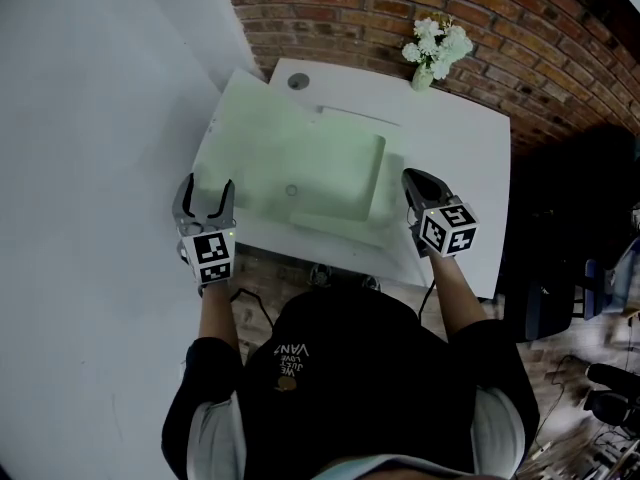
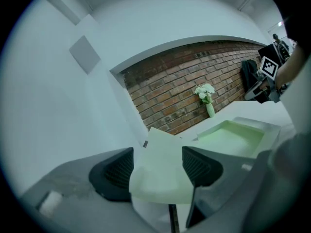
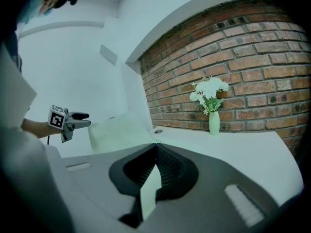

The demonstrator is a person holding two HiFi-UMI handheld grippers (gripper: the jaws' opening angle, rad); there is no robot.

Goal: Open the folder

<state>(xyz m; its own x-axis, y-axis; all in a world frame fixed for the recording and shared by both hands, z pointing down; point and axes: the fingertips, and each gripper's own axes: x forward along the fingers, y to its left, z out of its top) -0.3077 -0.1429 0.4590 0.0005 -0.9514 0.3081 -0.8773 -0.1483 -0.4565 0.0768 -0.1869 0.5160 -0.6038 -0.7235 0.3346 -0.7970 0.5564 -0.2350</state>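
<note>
A pale green folder (image 1: 300, 158) lies open on the white table (image 1: 460, 158). Its left cover (image 2: 160, 174) sticks out past the table's left edge and tilts upward. My left gripper (image 1: 209, 186) is at that cover's near corner, and the left gripper view shows its jaws (image 2: 158, 166) open with the sheet between them, not pinched. My right gripper (image 1: 412, 178) is at the folder's right side. Its jaws (image 3: 155, 152) are shut on a thin green edge of the folder (image 3: 149, 191).
A small vase of white flowers (image 1: 435, 46) stands at the table's far edge against the brick wall (image 1: 500, 28). A round hole (image 1: 298, 81) sits near the table's far left corner. Dark bags or a chair (image 1: 560, 238) stand to the right. A white wall (image 1: 90, 118) is on the left.
</note>
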